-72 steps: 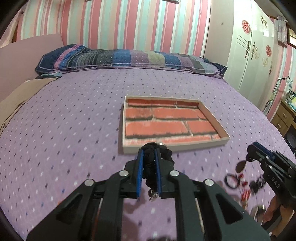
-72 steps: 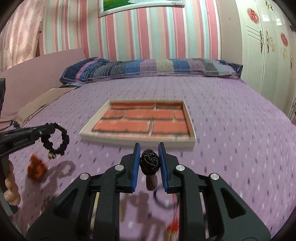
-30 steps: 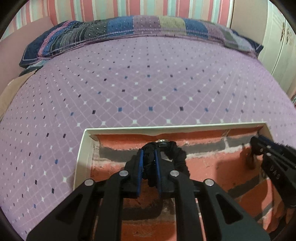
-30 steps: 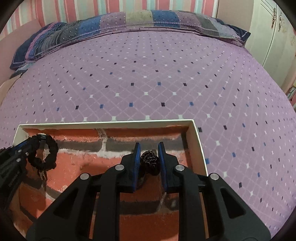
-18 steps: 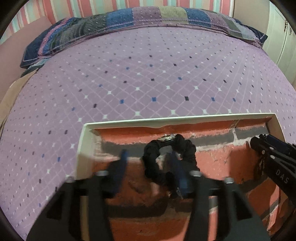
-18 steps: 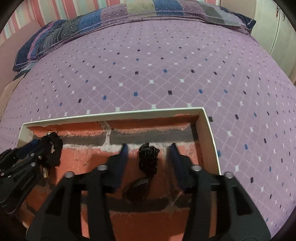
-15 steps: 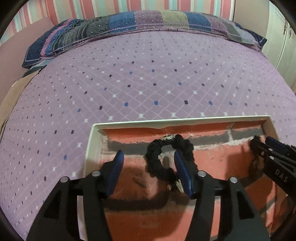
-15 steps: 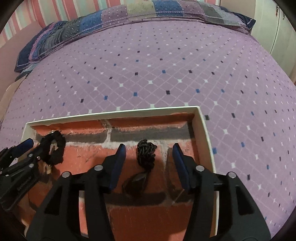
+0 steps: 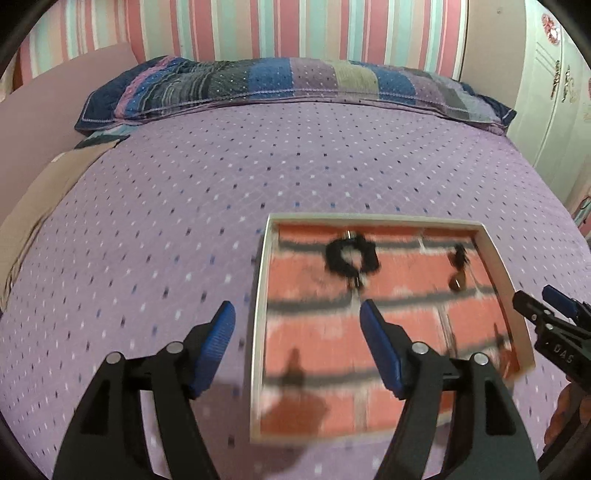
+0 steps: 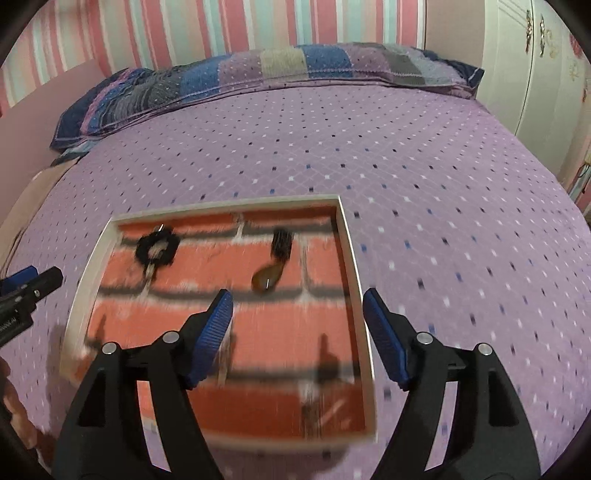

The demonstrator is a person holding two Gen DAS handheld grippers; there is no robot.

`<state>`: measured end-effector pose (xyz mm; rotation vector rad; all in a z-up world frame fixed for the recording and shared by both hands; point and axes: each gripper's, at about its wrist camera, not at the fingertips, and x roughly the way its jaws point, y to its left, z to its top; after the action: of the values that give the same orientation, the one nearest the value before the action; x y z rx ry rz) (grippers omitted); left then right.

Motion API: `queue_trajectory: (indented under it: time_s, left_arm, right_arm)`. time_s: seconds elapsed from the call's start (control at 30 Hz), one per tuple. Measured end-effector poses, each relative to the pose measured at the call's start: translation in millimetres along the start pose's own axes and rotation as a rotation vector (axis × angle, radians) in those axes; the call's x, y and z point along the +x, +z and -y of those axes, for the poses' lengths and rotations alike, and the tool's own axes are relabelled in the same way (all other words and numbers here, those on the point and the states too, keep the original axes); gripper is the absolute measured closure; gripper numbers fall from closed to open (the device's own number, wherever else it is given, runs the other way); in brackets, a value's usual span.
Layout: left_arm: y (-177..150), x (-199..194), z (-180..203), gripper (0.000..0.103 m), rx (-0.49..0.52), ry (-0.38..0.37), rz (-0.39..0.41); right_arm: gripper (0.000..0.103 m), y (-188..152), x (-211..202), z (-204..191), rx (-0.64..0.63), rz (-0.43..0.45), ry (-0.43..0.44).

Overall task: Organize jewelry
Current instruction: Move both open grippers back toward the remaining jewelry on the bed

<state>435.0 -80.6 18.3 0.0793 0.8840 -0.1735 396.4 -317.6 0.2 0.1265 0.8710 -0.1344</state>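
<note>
On the purple bed: a shallow white-rimmed tray [image 9: 260, 295] with a red brick-pattern floor is seen lying flat on the dotted bedspread [image 9: 155, 229].
Black bracelet: a ring of dark beads [image 9: 351, 254] with a small metal charm is laid on the tray floor near the far rim, towards the tray's left side; it is touched by neither gripper.
Dark pendant piece: a short black beaded length with a brown teardrop at its near end [image 10: 275, 258] is laid on the tray floor near the far rim, right of the bracelet and well apart from it.
Left gripper: the left gripper [image 9: 297, 325] is held above the tray's near-left part, its blue pads spread wide, one over the bedspread and one over the tray; the jaws have just been opening, and nothing is held between them.
Right gripper: the right gripper [image 10: 297, 314] is held above the tray's near-right part, its jaws likewise parted wide after just opening, with nothing gripped; the tray's right rim is seen through the gap.
Picture quality: the tray and its contents are blurred in both views, so finer detail cannot be told.
Background: a striped patchwork pillow [image 9: 295, 85] is seen at the head of the bed, with a pink and teal striped wall [image 9: 258, 29] behind it and a white wardrobe [image 9: 550, 92] at the right.
</note>
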Motion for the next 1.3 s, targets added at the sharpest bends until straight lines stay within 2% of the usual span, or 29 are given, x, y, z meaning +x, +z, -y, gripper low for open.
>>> queue_trajectory:
  time_s: [0.27, 0.5, 0.73, 1.0, 1.3]
  left_arm:
    - [-84.1, -53.2, -8.5, 0.034, -0.029, -0.013, -0.007]
    - [-150.4, -101.3, -17.0, 0.033, -0.047, -0.052, 0.002]
    - [-203.6, -138.6, -25.1, 0.033, -0.07, -0.05, 0.036]
    - [-252.9, -163.6, -18.2, 0.033, -0.051, -0.014, 0.08]
    - [-284.0, -153.8, -11.7, 0.033, -0.033, -0.01, 0.085]
  right_arm:
    - [0.031, -78.5, -53.5, -13.5, -0.052, 0.023, -0.014]
    - [0.031, -140.5, -107.1, -15.3, -0.101, 0.089, -0.035]
    - [0.027, -199.9, -154.0, -12.5, -0.113, 0.156, -0.055]
    - [0.027, -251.3, -172.6, -16.7, -0.107, 0.175, -0.05]
    - [0.027, -288.7, -167.2, -34.0, -0.08, 0.199, -0.045]
